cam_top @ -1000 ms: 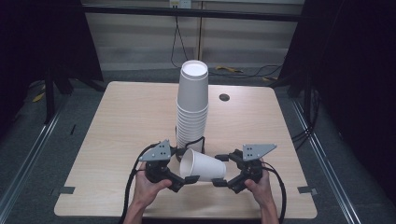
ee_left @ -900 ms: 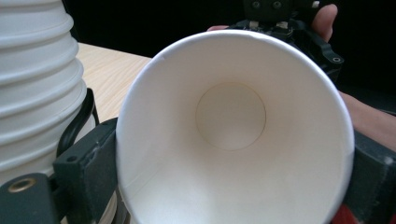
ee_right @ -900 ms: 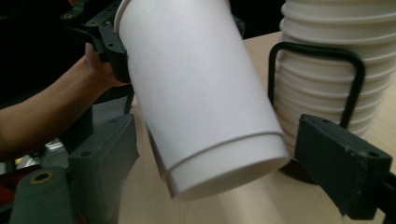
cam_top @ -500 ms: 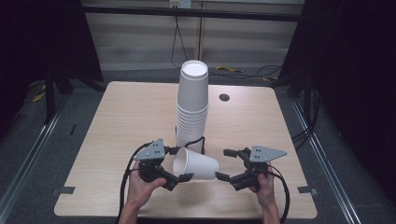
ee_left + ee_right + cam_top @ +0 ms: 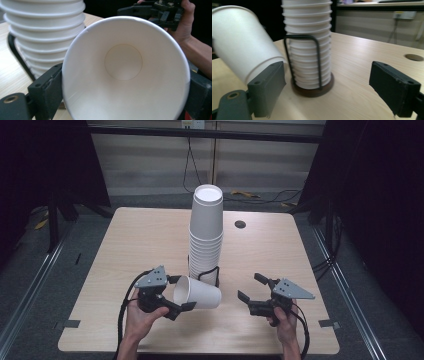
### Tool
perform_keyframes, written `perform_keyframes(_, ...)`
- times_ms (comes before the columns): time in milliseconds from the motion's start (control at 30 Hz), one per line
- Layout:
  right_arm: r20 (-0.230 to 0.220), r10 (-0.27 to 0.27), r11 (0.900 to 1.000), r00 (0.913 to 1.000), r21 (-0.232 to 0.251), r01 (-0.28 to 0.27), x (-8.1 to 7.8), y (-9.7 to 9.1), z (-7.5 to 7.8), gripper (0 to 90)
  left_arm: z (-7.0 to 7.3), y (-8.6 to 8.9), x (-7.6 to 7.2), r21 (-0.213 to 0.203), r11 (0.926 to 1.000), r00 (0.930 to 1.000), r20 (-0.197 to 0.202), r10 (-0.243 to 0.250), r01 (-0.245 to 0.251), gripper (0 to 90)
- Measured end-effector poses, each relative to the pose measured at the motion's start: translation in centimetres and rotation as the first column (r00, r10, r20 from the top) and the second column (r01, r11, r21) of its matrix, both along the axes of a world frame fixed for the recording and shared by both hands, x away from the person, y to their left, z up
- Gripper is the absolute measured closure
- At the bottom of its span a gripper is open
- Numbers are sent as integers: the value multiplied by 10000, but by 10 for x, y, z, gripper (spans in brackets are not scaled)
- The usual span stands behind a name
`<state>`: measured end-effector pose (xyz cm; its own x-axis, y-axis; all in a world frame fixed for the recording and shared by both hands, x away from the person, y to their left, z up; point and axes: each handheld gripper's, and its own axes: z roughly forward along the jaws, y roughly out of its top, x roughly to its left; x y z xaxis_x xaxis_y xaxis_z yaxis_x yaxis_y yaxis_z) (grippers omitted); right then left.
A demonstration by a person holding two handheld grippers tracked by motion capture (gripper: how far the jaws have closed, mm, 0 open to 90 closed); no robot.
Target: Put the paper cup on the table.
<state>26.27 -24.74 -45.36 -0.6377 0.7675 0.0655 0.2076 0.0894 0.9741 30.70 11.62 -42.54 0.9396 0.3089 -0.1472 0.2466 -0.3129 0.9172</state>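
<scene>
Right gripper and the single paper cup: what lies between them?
Nothing but bare table. In the high view the right gripper, jaws open, sits apart from the paper cup held by the left gripper.

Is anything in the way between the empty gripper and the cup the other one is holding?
No, nothing visible. The right gripper is open, and bare table lies between it and the paper cup held sideways in the left gripper. The cup stack stands farther back, off that line.
</scene>
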Motion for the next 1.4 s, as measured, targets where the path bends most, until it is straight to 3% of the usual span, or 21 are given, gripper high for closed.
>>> perform_keyframes(133,37,-823,9965,9966,-161,824,-1,-3,-4,137,1,9,1,192,9996,9998,-34,190,-189,77)
perform_keyframes(200,208,-972,9949,9950,-245,977,-2,-4,-6,136,1,15,1,395,9989,9996,-91,256,-252,77)
perform_keyframes(400,1085,-1924,9791,9753,-460,1983,-4,-4,-15,138,1,33,4,711,9960,9981,-264,564,-544,76)
perform_keyframes(467,1784,-2124,9738,9608,-430,2233,-4,-4,-20,145,1,37,6,798,9946,9973,-290,681,-656,76)
perform_keyframes(500,2228,-2360,9657,9459,-543,2538,-3,-4,-23,156,1,38,8,812,9943,9968,-343,717,-687,76)
perform_keyframes(533,2384,-2519,9587,9379,-704,2754,-3,-3,-25,161,0,39,9,894,9933,9965,-341,765,-732,76)
perform_keyframes(567,2334,-2591,9562,9372,-751,2830,-3,-3,-27,162,-1,40,10,987,9918,9954,-420,860,-815,76)
perform_keyframes(633,2104,-2525,9615,9444,-548,2693,-3,-4,-31,159,-2,42,14,1328,9863,9932,-493,1056,-983,77)
perform_keyframes(733,2002,-2597,9606,9447,-464,2739,-4,-5,-37,160,-3,46,17,1508,9817,9902,-592,1265,-1164,77)
perform_keyframes(967,1318,-2221,9736,9661,-246,2271,-4,-7,-47,175,-2,54,26,1751,9728,9836,-710,1660,-1516,76)
perform_keyframes(1067,1418,-2192,9745,9653,-169,2238,-5,-7,-47,170,0,58,29,1789,9701,9812,-715,1790,-1640,77)
perform_keyframes(1267,1643,-1927,9804,9674,-97,1969,-8,-7,-48,138,-1,62,36,2211,9525,9696,-792,2314,-2093,77)
perform_keyframes(1400,1793,-2019,9794,9628,457,1969,-10,-12,-49,146,1,63,41,2452,9457,9678,-785,2390,-2136,77)
